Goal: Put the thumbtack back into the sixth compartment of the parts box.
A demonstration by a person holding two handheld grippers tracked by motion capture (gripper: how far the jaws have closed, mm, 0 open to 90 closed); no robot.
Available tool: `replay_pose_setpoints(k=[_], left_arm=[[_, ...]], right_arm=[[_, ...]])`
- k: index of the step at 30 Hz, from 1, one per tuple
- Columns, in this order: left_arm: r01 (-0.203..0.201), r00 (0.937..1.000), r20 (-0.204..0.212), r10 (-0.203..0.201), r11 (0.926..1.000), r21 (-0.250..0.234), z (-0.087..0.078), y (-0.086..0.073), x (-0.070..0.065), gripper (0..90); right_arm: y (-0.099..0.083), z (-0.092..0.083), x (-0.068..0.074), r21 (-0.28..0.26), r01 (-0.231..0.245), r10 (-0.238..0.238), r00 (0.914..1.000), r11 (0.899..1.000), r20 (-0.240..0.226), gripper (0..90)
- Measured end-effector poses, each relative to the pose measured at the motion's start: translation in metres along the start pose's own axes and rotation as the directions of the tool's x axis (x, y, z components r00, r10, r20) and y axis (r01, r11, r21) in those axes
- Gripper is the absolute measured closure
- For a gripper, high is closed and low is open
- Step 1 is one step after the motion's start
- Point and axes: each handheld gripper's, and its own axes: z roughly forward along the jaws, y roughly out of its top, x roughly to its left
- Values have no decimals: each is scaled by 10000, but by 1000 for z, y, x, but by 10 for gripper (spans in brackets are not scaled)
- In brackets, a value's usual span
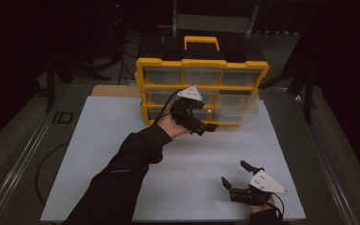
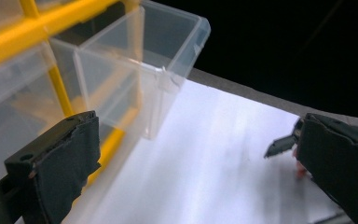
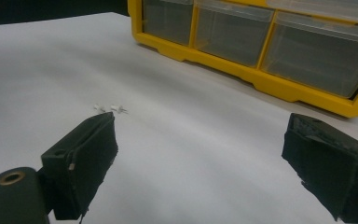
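Gaping wide and empty, left gripper (image 1: 205,123) held just before pulled-out clear drawer (image 2: 142,70), organiser (image 1: 201,89) top cut off, right gripper (image 1: 236,176) spread empty, two blurred white bits (image 3: 110,108) ahead-left.

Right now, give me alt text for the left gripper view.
A clear drawer sticks out of a yellow organizer over a white table. The left gripper is open, with nothing between its jaws.

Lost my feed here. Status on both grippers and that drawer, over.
Left gripper open at the pulled-out clear drawer of the yellow organizer, holding nothing. Right gripper open, low over the white board. Small white bits lie loose mid-board.
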Motion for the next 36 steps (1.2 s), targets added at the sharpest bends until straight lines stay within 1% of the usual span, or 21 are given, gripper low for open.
replay_pose_setpoints(k=[5, 6, 7, 8, 10, 11, 12, 13, 14, 16, 17, 19, 20, 24, 25, 27, 29, 30, 31, 32, 36], left_arm=[[-21, 9998, 183, 20, 10000, 60, -2, -13, -3, 4], [-21, 9998, 183, 20, 10000, 60, -2, -13, -3, 5], [-4, 9997, 252, -1, 9998, 202, -2, -19, -4, 5], [-14, 9995, 327, 7, 9998, 223, -3, -22, -4, 5], [-47, 9997, 244, 40, 9996, 270, -4, -27, -5, 5], [5, 9994, 345, -13, 9997, 252, -4, -29, -5, 5], [51, 9994, 352, -60, 9996, 261, -4, -32, -5, 5], [-10, 9996, 293, 2, 9996, 298, -5, -35, -6, 5], [-11, 9995, 330, 0, 9995, 327, -5, -38, -6, 5], [-11, 9995, 330, 0, 9995, 327, -5, -38, -6, 5], [-57, 9995, 319, 43, 9990, 440, -6, -48, -8, 5], [-23, 9994, 345, 6, 9988, 492, -5, -54, -10, 5], [-51, 9995, 313, 33, 9983, 572, -5, -57, -11, 5], [-79, 9991, 433, 42, 9964, 844, -2, -70, -13, 5], [-79, 9991, 433, 42, 9964, 844, -2, -70, -13, 5], [-160, 9986, 509, 111, 9951, 977, -1, -80, -16, 5], [-96, 9984, 570, 37, 9945, 1045, 0, -88, -16, 5], [-96, 9984, 570, 37, 9945, 1045, 0, -88, -16, 5], [-40, 9981, 615, -30, 9937, 1121, 2, -95, -16, 5], [-37, 9985, 552, -29, 9928, 1194, 2, -99, -16, 5], [92, 9980, 615, -168, 9924, 1224, 3, -112, -16, 6]], right_arm=[[0, 0, 0, 26, -16, 16, 10000, 10000, -2, 95], [0, 0, 0, 22, 3, -3, 10000, 10000, 4, 95], [0, 0, 0, 20, -3, 3, 10000, 10000, 2, 95], [0, 0, 0, 24, 1, -1, 10000, 10000, 2, 95], [0, 0, 0, 29, 27, -27, 10000, 10000, -3, 95], [0, 0, 0, 31, 23, -23, 10000, 10000, -5, 96], [0, 0, 0, 28, 24, -24, 10000, 10000, -7, 95], [0, 0, 0, 40, 26, -26, 10000, 10000, 0, 95], [0, 0, 1, 41, 28, -28, 10000, 10000, 3, 96], [0, 0, 0, 44, 46, -46, 10000, 10000, -2, 96], [0, 1, 1, 52, 33, -33, 10000, 10000, 10, 95], [0, 1, 1, 69, 36, -36, 10000, 10000, 20, 95], [-1, 1, 1, 84, 42, -42, 10000, 10000, 11, 95], [-1, 2, 1, 111, 94, -94, 10000, 9999, -20, 96], [-1, 2, 2, 112, 72, -72, 10000, 9999, -24, 95], [0, 1, 2, 101, 79, -79, 10000, 9999, -8, 95], [-1, 2, 1, 124, 76, -76, 10000, 9999, -10, 95], [-1, 2, 1, 124, 76, -76, 10000, 9999, -10, 95], [-1, 2, 2, 151, 71, -71, 10000, 9999, -24, 95], [-1, 2, 2, 155, 63, -63, 10000, 9999, -27, 95], [-1, 2, 2, 156, 79, -79, 10000, 9998, -29, 95]])
